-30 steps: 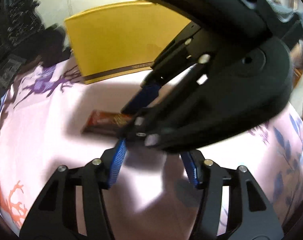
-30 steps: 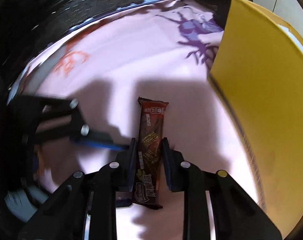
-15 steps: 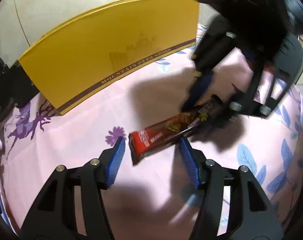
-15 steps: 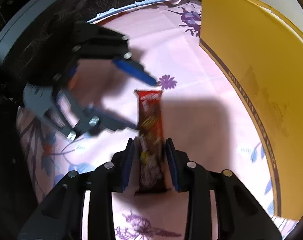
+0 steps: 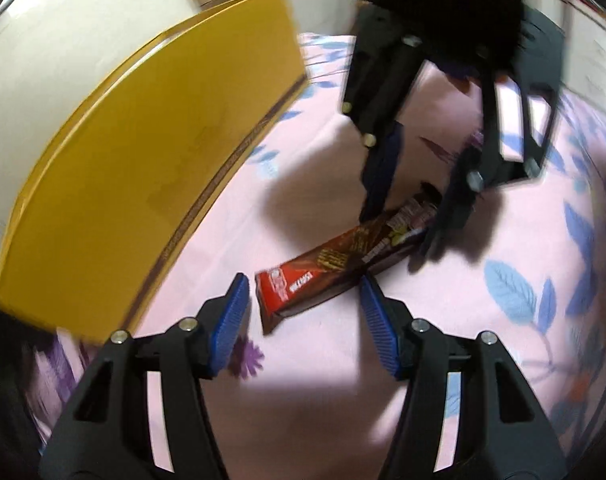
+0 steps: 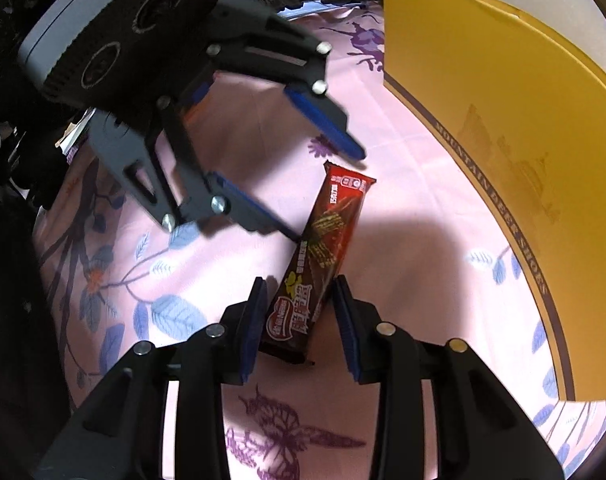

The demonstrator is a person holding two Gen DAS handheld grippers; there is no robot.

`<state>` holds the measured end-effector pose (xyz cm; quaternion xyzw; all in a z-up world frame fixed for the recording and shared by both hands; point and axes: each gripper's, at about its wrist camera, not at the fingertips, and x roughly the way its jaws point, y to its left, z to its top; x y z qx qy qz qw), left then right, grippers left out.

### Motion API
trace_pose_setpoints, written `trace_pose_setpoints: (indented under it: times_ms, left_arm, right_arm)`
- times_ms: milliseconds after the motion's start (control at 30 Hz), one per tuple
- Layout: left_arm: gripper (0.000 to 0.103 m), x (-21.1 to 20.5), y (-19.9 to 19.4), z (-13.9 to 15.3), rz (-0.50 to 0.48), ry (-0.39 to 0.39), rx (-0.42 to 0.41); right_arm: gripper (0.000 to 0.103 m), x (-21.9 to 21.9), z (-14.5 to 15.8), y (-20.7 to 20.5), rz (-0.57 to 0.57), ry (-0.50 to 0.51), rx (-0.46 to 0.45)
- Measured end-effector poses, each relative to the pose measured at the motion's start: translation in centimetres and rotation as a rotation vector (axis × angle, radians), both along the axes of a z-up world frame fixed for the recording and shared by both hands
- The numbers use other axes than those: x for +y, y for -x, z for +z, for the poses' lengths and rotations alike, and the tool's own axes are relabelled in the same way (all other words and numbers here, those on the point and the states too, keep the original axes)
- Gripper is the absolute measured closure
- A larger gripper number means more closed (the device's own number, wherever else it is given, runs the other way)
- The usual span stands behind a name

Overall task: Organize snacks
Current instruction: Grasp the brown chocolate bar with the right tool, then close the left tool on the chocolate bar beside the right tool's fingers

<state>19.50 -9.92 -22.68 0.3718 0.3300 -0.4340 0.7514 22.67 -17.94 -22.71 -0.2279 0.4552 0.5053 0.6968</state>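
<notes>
My right claw (image 6: 301, 312) just spread, its blue pads straddling the near end of the long red-brown foil snack bar (image 6: 321, 256) without pinching, my left claw (image 5: 303, 312) spread around the other end, bar lying on the pink floral cloth (image 6: 403, 280) beside the tall yellow cardboard box (image 6: 503, 140).

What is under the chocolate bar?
The red-brown chocolate wafer bar lies on a pink flowered cloth. Whatever is beneath the cloth is covered.

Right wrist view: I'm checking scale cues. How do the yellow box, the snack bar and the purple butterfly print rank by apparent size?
1. Yellow box, by far.
2 and 3. Snack bar and purple butterfly print look alike, so unranked.
</notes>
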Motion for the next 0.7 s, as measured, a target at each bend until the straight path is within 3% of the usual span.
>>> trace_pose_setpoints:
  times_ms: [67, 167, 300, 400, 467, 700]
  left_arm:
    - [0.044, 0.1, -0.8, -0.2, -0.094, -0.030, -0.011]
    - [0.037, 0.1, -1.9, -0.3, -0.055, 0.018, 0.032]
    - [0.039, 0.6, -2.3, -0.5, -0.024, 0.075, 0.070]
    - [0.043, 0.2, -2.2, -0.3, -0.138, 0.014, 0.044]
    - [0.043, -0.1, -1.7, 0.0, -0.167, -0.006, 0.074]
    - [0.035, 2.0, -2.4, 0.3, 0.173, 0.309, 0.317]
  right_arm:
    - [0.067, -0.4, 0.0, 0.3, -0.011, 0.008, -0.006]
    - [0.067, -0.6, -0.2, 0.5, -0.069, -0.001, -0.015]
    - [0.069, -0.2, -0.1, 1.0, -0.108, 0.028, -0.038]
    - [0.075, 0.2, 0.1, 1.5, -0.085, 0.068, -0.062]
    - [0.079, 0.0, 0.4, 2.0, -0.075, 0.077, -0.067]
    - [0.080, -1.2, 0.1, 4.6, -0.242, 0.050, -0.116]
